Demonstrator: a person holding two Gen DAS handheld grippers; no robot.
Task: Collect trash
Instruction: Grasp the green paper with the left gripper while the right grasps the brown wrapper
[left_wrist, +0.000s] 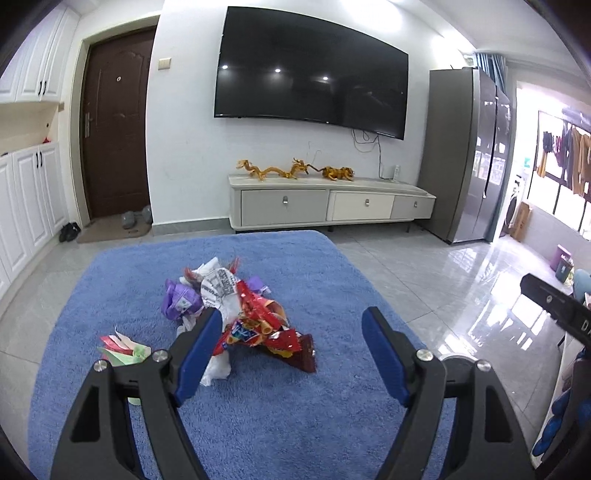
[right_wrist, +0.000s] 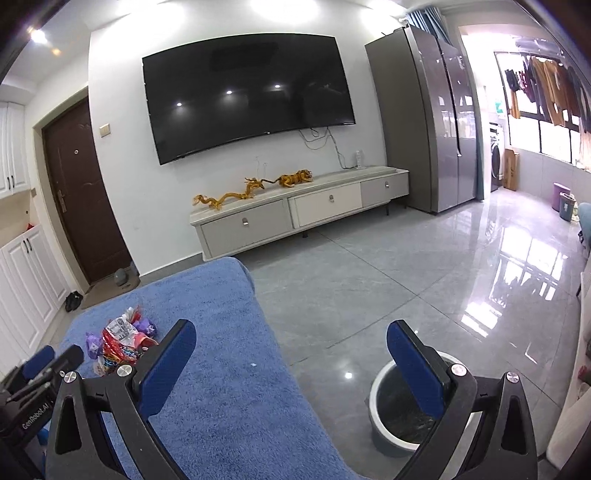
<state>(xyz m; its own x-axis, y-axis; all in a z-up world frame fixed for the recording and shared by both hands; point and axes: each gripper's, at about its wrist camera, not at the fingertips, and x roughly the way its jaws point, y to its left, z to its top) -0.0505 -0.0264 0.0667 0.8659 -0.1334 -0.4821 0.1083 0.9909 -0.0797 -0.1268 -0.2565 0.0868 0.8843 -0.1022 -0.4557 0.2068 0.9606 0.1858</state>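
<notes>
Left gripper (left_wrist: 291, 354) spread wide, empty | wrapper pile (left_wrist: 243, 314) on blue rug (left_wrist: 332, 266), just ahead between jaws, nearer this arm | right gripper (right_wrist: 291, 362) spread, empty, above bin (right_wrist: 373, 387) on floor beside rug.

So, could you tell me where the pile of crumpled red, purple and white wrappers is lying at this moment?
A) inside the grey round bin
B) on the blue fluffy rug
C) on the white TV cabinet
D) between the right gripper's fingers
B: the pile of crumpled red, purple and white wrappers lies on the blue fluffy rug, ahead of the open left gripper; the grey round bin stands on the tiled floor beside the rug.
</notes>
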